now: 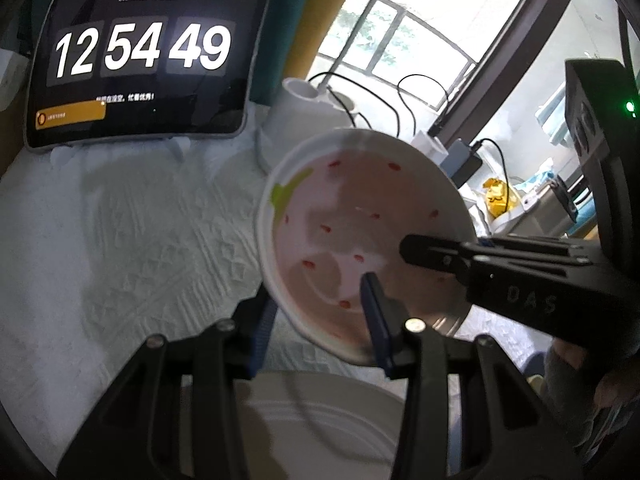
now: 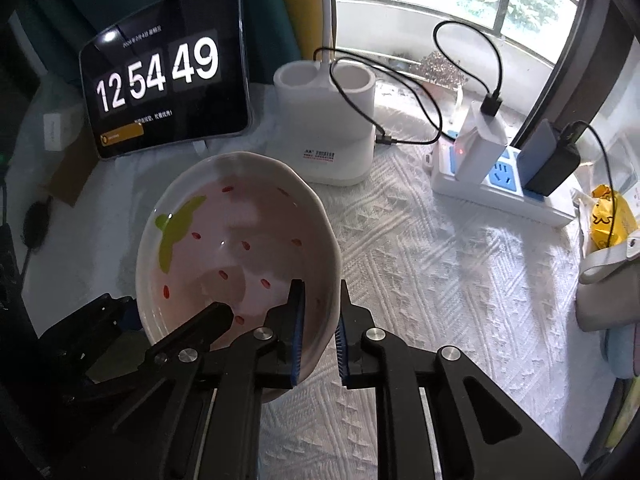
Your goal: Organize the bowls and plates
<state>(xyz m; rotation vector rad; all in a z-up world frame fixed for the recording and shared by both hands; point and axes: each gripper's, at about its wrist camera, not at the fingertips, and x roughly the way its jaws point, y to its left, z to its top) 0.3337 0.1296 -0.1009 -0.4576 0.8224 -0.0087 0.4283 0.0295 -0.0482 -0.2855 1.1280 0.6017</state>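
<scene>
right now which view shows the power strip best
The right wrist view: the power strip lies in full sight on the white cloth with chargers plugged into it. In the left wrist view the pink bowl hides all but a corner of it.

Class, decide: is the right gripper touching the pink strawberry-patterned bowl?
Touching. The right wrist view shows the right gripper clamping the pink bowl's rim between its fingers.

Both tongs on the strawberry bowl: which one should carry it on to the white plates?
Probably right. The right tongs pinch the strawberry bowl's rim. The left tongs straddle the opposite rim, grip unclear. The white plates lie right below.
</scene>
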